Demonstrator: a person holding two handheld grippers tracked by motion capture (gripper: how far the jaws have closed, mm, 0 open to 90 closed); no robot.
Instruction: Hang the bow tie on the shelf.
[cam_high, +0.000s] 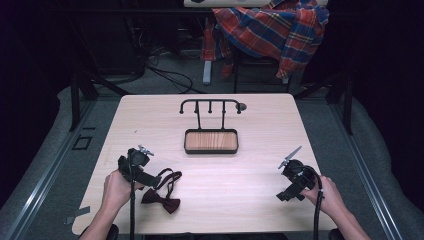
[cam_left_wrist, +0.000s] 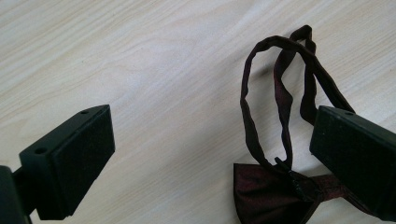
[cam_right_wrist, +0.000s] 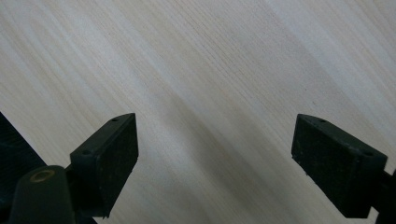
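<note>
The dark red bow tie (cam_left_wrist: 275, 198) was laid flat on the table (cam_high: 250, 200), just beside the left gripper (cam_left_wrist: 210, 154), whose jaws were spread wide with nothing clamped. Its bow was seen near the right-hand finger (cam_left_wrist: 359, 163), its long axis running across toward that finger, while the strap (cam_left_wrist: 280, 93) was looped away beyond the fingertips. The right gripper (cam_right_wrist: 215, 158) was held equally wide over bare wood. Farther off, a small stand's tray (cam_high: 211, 141) was seen holding nothing.
</note>
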